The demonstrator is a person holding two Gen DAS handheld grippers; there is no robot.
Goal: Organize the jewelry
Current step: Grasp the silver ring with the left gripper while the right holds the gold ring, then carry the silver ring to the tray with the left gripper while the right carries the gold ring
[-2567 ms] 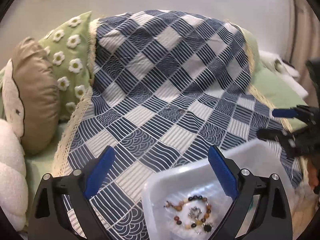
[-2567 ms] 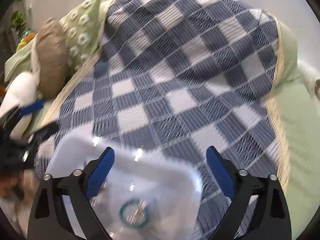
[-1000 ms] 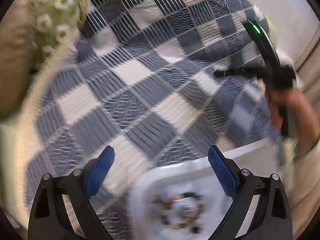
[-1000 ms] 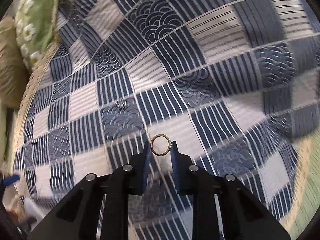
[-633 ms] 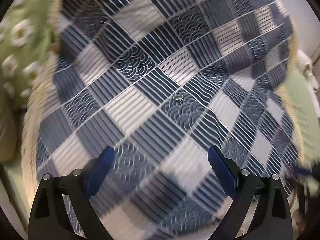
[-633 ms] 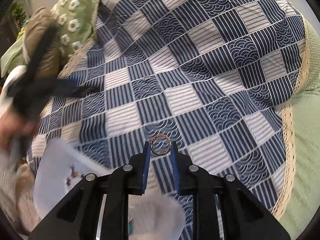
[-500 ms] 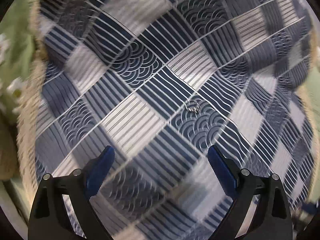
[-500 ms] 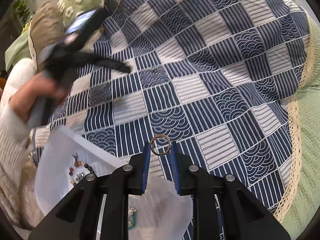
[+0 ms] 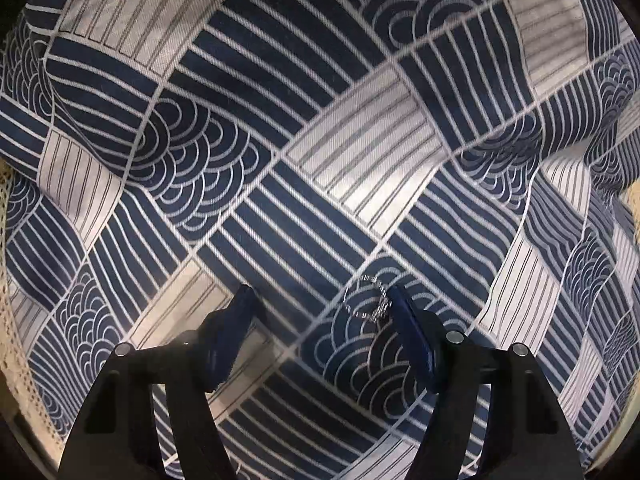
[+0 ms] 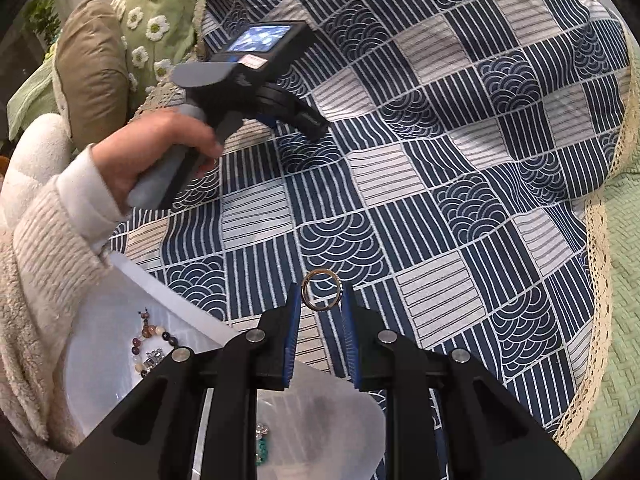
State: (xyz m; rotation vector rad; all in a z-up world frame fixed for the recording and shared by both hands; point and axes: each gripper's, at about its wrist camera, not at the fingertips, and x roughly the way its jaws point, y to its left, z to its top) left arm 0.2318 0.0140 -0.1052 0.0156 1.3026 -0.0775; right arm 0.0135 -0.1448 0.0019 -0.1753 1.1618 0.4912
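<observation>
My right gripper (image 10: 322, 294) is shut on a gold ring (image 10: 322, 289) and holds it above the near edge of a white plastic tray (image 10: 132, 280). The tray holds a bead bracelet (image 10: 150, 340) and other small pieces. My left gripper (image 9: 324, 300) is down on the blue-and-white patterned bedspread (image 9: 320, 120), jaws open, with a small silver ring (image 9: 366, 298) lying on the cloth just inside the right finger. The left gripper also shows in the right wrist view (image 10: 296, 114), held by a hand in a cream sleeve.
Green flowered pillow (image 10: 160, 20), tan pillow (image 10: 92, 68) and white plush (image 10: 36, 148) lie at the bed's left. A lace-edged green sheet (image 10: 608, 280) borders the bedspread on the right.
My left gripper has dropped close to the bedspread and its jaws have narrowed around the silver ring. My right gripper has carried the gold ring back toward the tray.
</observation>
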